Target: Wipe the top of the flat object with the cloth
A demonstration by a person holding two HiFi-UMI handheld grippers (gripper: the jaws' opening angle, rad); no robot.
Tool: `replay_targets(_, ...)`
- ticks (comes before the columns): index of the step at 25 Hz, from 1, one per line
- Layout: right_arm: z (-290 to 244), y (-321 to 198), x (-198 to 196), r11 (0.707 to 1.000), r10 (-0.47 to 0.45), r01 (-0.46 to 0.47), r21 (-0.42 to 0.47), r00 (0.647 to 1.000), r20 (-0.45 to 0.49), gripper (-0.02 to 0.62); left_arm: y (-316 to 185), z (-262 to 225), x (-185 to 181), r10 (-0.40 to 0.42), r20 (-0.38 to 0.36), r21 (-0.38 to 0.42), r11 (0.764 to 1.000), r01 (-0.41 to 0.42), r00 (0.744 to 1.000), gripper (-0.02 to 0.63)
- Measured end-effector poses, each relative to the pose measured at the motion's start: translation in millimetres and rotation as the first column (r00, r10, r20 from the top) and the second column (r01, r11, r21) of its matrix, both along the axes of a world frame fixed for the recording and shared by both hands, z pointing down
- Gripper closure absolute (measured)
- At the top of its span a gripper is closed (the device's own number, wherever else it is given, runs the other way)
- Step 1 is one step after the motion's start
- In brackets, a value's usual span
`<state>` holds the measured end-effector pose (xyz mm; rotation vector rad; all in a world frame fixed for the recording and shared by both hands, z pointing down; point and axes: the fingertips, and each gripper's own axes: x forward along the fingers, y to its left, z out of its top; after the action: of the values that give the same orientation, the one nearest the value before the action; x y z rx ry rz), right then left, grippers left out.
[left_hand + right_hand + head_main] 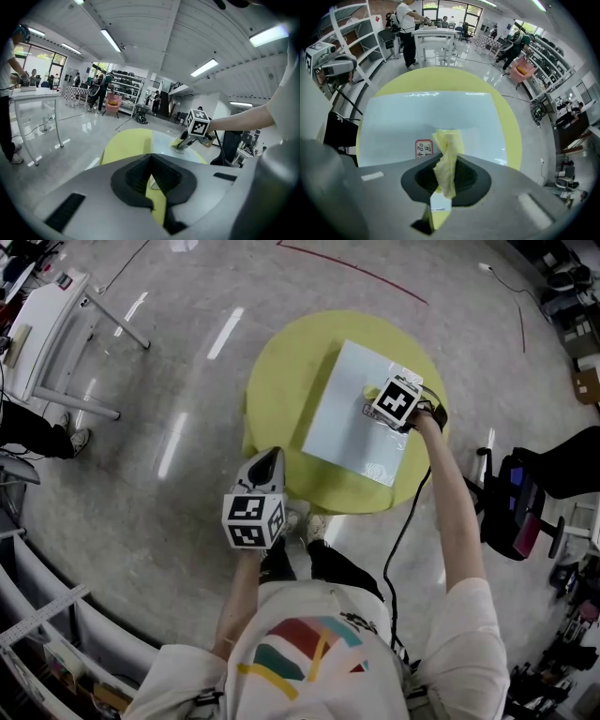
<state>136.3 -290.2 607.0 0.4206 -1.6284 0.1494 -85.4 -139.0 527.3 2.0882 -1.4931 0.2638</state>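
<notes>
A: Left gripper [270,457]?
B: Clenched, empty, held up by the table's [277,390] near-left edge. Open floor all round.
A: Right gripper [443,190]?
B: Pinching the cloth [446,154] on the panel [342,418], by the table's right edge. Bare rim is widest on the left.
A: Writing?
B: Red-bordered sticker [423,148] on the panel, characters too small to read.

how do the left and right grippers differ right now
The right gripper is shut on a yellow cloth; the left gripper is shut on nothing. The right gripper points steeply down over the pale flat board; the left gripper sits nearer level by the yellow table's near edge. Both carry a black-and-white marker cube.
</notes>
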Motion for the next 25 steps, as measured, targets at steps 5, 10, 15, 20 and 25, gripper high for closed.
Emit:
replay_targets(5,2.4,25.2,-14.6,1.000,-0.024,0.025,-0.020,0.999,0.044,0.569,5.3,-1.6,2.6,0.006,-0.022,0.005,1.000,-0.006,1.000,0.592)
replay_targets(10,3.1,41.6,-11.9,0.999,0.014,-0.013,-0.037,1.000,0.021,0.569,7.0,-10.4,7.0,0.022,-0.029,0.032,0.999,-0.021,0.999,0.592)
replay_targets(15,4.0,56.1,-22.6,0.999,-0.032,0.033,-0.031,0.998,0.045,0.569,7.8,-16.4,8.5,0.022,-0.035,0.044,0.999,-0.021,0.999,0.592)
replay_targets(20,2.4,78.3,-17.4,0.999,-0.001,0.002,-0.050,1.000,0.009,0.569,8.4,-19.8,7.5,0.024,-0.039,0.055,0.998,-0.021,0.999,0.592)
replay_targets(25,5.0,112.8,-31.6,0.992,0.017,-0.012,-0.127,0.999,0.033,0.569,12.8,-17.7,4.9,0.031,-0.041,0.050,0.998,-0.029,0.999,0.592)
